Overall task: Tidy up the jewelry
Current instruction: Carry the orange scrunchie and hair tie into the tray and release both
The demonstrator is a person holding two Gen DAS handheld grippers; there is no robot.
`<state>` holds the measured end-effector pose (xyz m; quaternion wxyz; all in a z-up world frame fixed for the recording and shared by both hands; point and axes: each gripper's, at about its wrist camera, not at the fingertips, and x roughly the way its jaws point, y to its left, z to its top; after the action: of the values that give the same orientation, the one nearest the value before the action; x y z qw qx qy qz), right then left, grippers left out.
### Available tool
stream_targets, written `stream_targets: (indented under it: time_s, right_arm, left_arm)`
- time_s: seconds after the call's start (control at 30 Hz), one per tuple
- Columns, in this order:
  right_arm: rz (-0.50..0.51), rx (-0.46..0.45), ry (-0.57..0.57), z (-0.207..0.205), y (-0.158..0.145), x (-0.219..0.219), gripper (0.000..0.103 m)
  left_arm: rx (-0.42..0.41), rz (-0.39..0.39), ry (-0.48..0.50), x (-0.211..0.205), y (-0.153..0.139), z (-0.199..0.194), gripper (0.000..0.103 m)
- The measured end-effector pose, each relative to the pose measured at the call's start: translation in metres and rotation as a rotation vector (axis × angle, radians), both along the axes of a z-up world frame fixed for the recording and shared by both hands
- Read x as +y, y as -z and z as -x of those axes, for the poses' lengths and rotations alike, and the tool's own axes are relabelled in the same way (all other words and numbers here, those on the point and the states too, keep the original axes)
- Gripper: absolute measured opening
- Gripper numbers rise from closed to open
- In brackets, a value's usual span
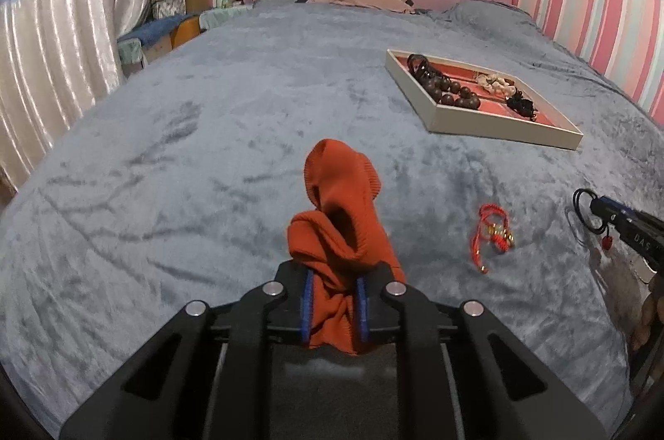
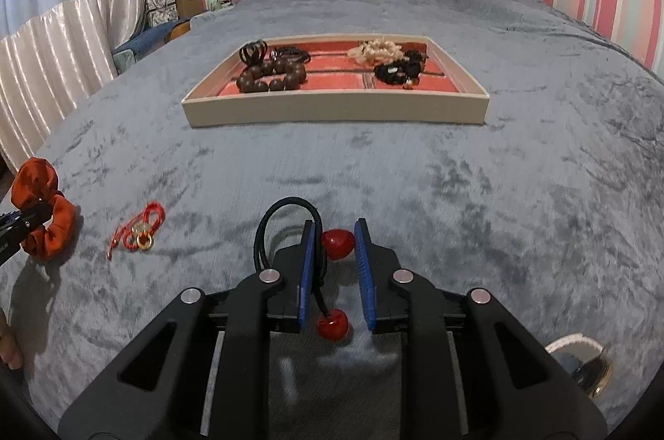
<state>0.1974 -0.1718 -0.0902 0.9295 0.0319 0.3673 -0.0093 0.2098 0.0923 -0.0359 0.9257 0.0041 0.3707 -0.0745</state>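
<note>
Left wrist view: your left hand-held gripper (image 1: 334, 305) pinches the orange scrunchie (image 1: 340, 207) above the grey bed (image 1: 186, 170).
Your right hand-held gripper (image 2: 334, 266) has its blue pads apart, not pressed together, yet the black hair tie (image 2: 274, 228) with two red cherry beads (image 2: 337, 244) hangs between them, its cord lying against the left pad; whether it is truly gripped you cannot tell. Taking the tray (image 2: 332, 110) as landmark: it lies on the bed beyond both grippers and holds brown wooden beads (image 2: 272, 77), black hair ties (image 2: 396, 71) and a cream scrunchie (image 2: 375, 52). Well short of the tray, between the two grippers, a red cord bracelet (image 2: 139, 228) with gold rings lies on the bed.
</note>
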Motion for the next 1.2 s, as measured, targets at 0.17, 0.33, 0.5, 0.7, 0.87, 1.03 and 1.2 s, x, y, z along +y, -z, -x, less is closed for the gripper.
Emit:
stream_targets:
  time_s: [0.17, 0.33, 0.5, 0.7, 0.87, 1.03, 1.2]
  right_arm:
    - [-0.008, -0.035, 0.008, -0.01, -0.016, -0.013, 0.02]
    - [-0.019, -0.065, 0.014, -0.022, -0.037, -0.028, 0.02]
    - [0.015, -0.092, 0.013, -0.04, -0.056, -0.038, 0.019]
    - [0.038, -0.109, 0.025, -0.07, -0.07, -0.055, 0.02]
    - [0.058, -0.108, 0.027, -0.096, -0.076, -0.068, 0.019]
    - [0.097, -0.104, 0.021, -0.118, -0.078, -0.079, 0.019]
    - [0.108, -0.075, 0.023, -0.148, -0.07, -0.092, 0.019]
  left_arm:
    - [-0.034, 0.014, 0.027, -0.016, -0.021, -0.007, 0.016]
    - [-0.068, 0.009, 0.068, -0.044, -0.041, -0.02, 0.016]
    - [-0.099, -0.003, 0.094, -0.074, -0.058, -0.035, 0.016]
    - [-0.121, -0.007, 0.102, -0.115, -0.077, -0.062, 0.016]
    - [-0.105, 0.005, 0.102, -0.148, -0.083, -0.091, 0.016]
    - [-0.068, 0.002, 0.09, -0.175, -0.077, -0.122, 0.016]
    - [-0.01, 0.029, 0.061, -0.188, -0.066, -0.158, 0.016]
